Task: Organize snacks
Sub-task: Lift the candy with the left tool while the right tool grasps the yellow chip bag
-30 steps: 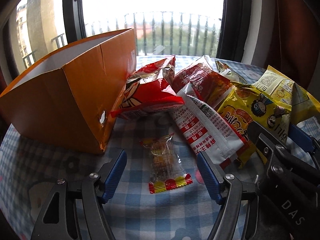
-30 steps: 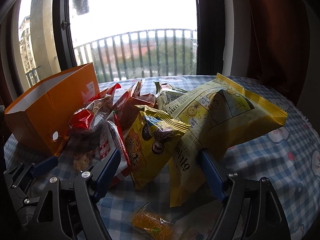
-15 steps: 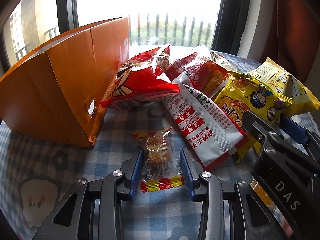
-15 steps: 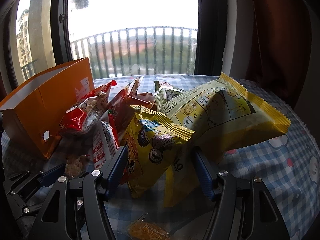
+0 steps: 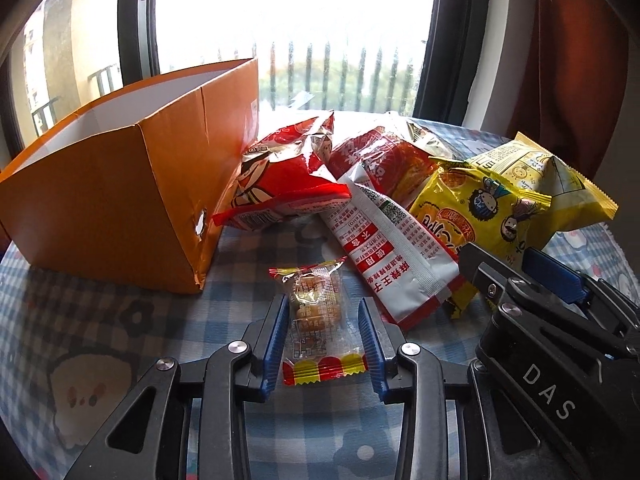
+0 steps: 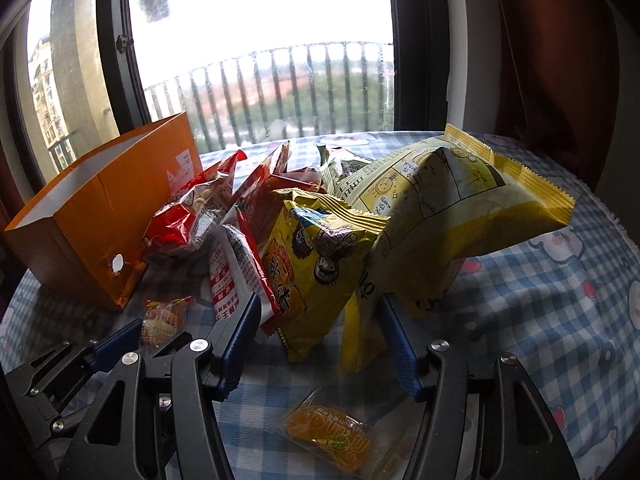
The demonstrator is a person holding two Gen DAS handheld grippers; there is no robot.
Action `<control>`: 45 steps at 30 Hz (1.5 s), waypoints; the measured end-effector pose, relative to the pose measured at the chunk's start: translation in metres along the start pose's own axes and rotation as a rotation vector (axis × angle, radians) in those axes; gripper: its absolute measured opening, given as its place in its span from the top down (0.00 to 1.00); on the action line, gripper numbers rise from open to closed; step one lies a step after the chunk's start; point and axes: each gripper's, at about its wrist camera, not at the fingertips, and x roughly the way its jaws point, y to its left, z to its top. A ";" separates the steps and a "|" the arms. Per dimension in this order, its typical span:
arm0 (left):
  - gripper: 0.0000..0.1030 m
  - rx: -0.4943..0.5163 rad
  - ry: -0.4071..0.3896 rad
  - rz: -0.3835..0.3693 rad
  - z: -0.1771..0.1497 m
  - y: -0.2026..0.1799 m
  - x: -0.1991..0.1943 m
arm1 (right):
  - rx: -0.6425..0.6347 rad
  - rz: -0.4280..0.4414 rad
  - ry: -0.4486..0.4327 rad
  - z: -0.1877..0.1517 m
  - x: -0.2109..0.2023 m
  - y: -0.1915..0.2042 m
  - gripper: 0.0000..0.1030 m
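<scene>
A small clear candy packet (image 5: 314, 280) with a red and yellow end lies on the checked tablecloth (image 5: 100, 320). My left gripper (image 5: 323, 304) is shut on it, a blue pad against each side of the wrapper. In the right wrist view, my right gripper (image 6: 320, 304) straddles the bottom of a yellow cartoon chip bag (image 6: 316, 260) and a corner of a large yellow bag (image 6: 448, 208). Its jaws are closing, and the pads stand just off both bags. An open orange box (image 5: 120, 200) stands at the left.
A red snack bag (image 5: 280, 176) leans on the box, with a white and red packet (image 5: 392, 256) and more red bags in the pile. An orange jelly packet (image 6: 332, 436) lies under my right gripper. The window and a dark curtain stand behind the round table.
My left jaws came together onto the small candy packet and the gripper edged forward. My right jaws narrowed around the bottoms of the two yellow bags.
</scene>
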 end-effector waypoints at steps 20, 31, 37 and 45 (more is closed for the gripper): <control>0.65 -0.005 -0.004 -0.003 0.009 0.001 0.003 | -0.040 0.000 -0.049 0.017 0.010 0.003 0.64; 0.65 0.009 -0.034 -0.031 0.001 -0.004 -0.017 | -0.033 -0.032 -0.084 0.009 -0.012 0.001 0.65; 0.65 0.013 -0.052 -0.038 0.000 -0.004 -0.026 | -0.037 0.010 -0.068 0.009 -0.015 0.003 0.72; 0.65 0.020 -0.088 -0.044 0.006 -0.005 -0.040 | -0.055 0.000 -0.130 0.012 -0.034 0.010 0.76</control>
